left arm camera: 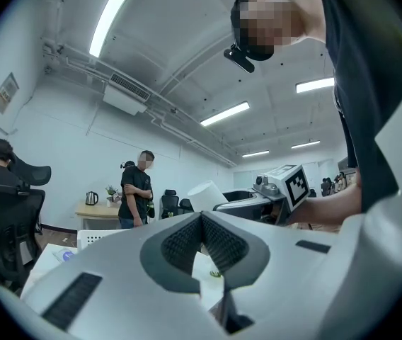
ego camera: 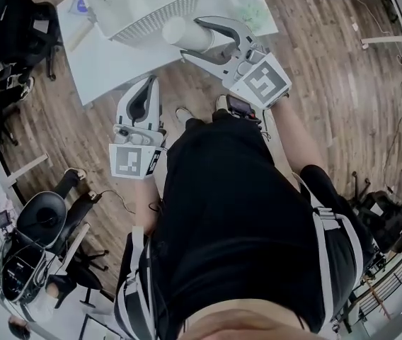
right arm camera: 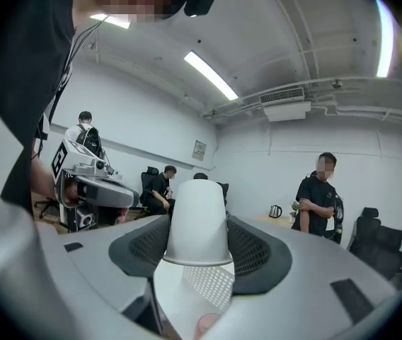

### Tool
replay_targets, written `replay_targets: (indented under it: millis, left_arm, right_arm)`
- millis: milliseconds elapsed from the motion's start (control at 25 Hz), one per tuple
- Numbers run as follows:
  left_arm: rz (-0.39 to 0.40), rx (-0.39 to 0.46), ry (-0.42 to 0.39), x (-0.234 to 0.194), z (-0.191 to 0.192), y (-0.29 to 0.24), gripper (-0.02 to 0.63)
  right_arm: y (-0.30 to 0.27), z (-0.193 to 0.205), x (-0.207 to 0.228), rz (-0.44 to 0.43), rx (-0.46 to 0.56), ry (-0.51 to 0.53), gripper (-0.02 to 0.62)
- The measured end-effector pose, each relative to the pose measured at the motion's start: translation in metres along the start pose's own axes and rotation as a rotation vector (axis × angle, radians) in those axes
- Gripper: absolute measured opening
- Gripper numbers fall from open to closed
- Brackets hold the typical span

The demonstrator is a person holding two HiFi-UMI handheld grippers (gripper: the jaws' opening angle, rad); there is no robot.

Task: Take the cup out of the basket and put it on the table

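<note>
The cup (ego camera: pixel 185 34) was clamped between the jaws of my right claw (right arm camera: pixel 195 250), tipped on its side just beside the basket (ego camera: pixel 151 21) wall, over the near edge of the table (ego camera: pixel 116 66). I judged it lifted clear; next it needed righting and setting on bare tabletop. My left claw (ego camera: pixel 147 83) was closed on nothing, off the table. I could read no writing, only square markers (ego camera: pixel 266 82).
</note>
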State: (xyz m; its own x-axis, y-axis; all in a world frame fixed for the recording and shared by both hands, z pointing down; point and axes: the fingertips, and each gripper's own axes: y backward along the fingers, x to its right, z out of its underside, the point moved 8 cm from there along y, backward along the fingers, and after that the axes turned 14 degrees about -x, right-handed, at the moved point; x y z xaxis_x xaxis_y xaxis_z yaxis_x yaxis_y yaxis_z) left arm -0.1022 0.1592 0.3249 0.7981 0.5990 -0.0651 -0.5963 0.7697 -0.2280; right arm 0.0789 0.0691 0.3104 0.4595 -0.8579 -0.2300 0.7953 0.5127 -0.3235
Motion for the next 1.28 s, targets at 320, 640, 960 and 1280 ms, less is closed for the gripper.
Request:
replay_targets:
  millis: [320, 640, 960, 1280]
  left_arm:
    - [-0.015, -0.004, 0.010, 0.018, -0.001, -0.011, 0.020]
    - [0.005, -0.025, 0.011, 0.031, -0.001, -0.027, 0.020]
    - [0.006, -0.027, 0.008, 0.042, -0.002, -0.030, 0.020]
    - [-0.003, -0.029, 0.009, 0.041, -0.003, -0.029, 0.020]
  right_arm:
    - [0.039, 0.025, -0.004, -0.076, 0.089, -0.217, 0.272]
    - [0.063, 0.044, -0.001, -0.110, 0.106, -0.277, 0.270]
    - [0.074, 0.050, 0.000, -0.117, 0.111, -0.264, 0.264]
    - [0.075, 0.057, 0.009, -0.116, 0.120, -0.277, 0.264]
